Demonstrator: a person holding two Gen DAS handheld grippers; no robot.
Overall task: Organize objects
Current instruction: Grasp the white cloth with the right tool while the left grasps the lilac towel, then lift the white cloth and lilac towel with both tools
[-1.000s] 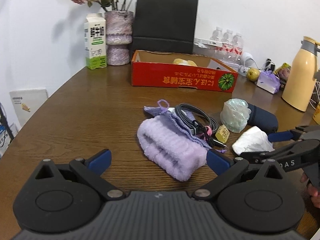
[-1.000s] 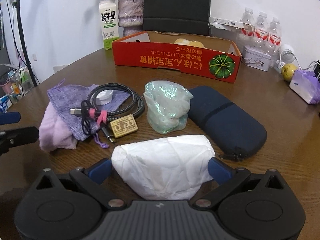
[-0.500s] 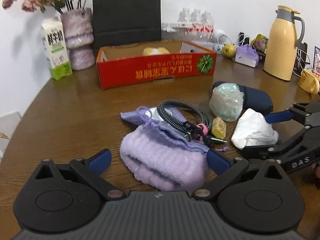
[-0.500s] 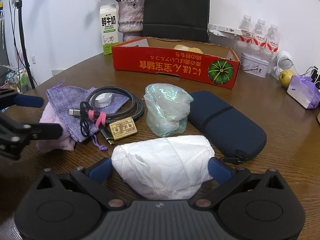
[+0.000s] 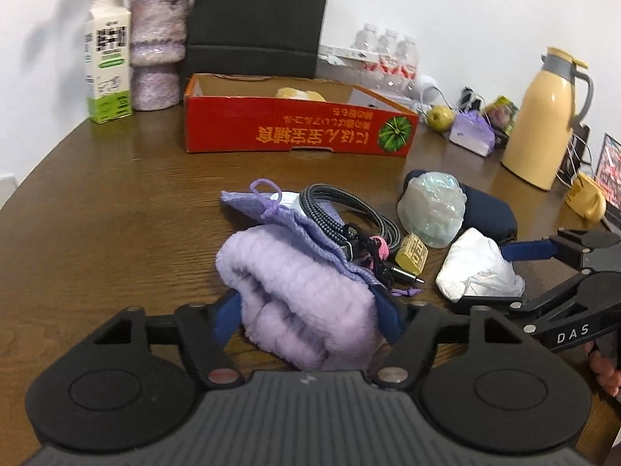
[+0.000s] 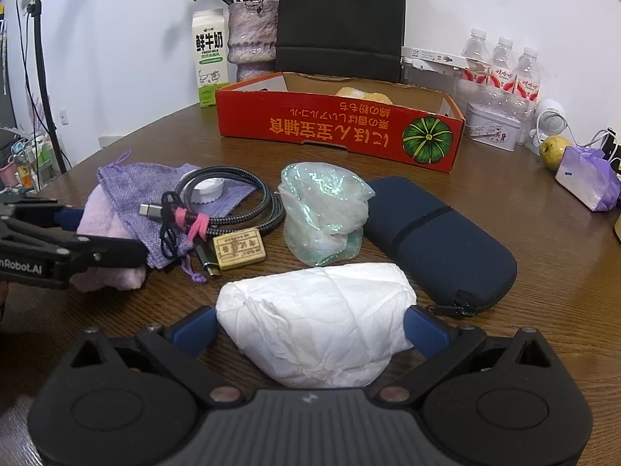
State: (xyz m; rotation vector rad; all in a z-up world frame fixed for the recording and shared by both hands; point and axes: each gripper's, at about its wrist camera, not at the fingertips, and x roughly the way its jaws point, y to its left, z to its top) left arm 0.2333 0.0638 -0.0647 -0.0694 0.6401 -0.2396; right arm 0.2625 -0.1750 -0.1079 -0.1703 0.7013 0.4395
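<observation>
Left gripper (image 5: 306, 320): blue pads pressed into both flanks of the lilac fleece roll (image 5: 299, 303), whose long axis runs away from the tool.

Right gripper (image 6: 310, 330): fingers bracketing the white paper bundle (image 6: 318, 318), touching its ends; firm clamping uncertain.

Red box (image 6: 337, 124): beyond the clutter, well apart, straight ahead of both.

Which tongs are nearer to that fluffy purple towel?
Left. The left tongs straddle the fluffy purple towel; the right tongs are off to its side, around the white paper bundle.

Cable (image 6: 236, 198) on pouch (image 6: 147, 186), box (image 6: 337, 128) behind
</observation>
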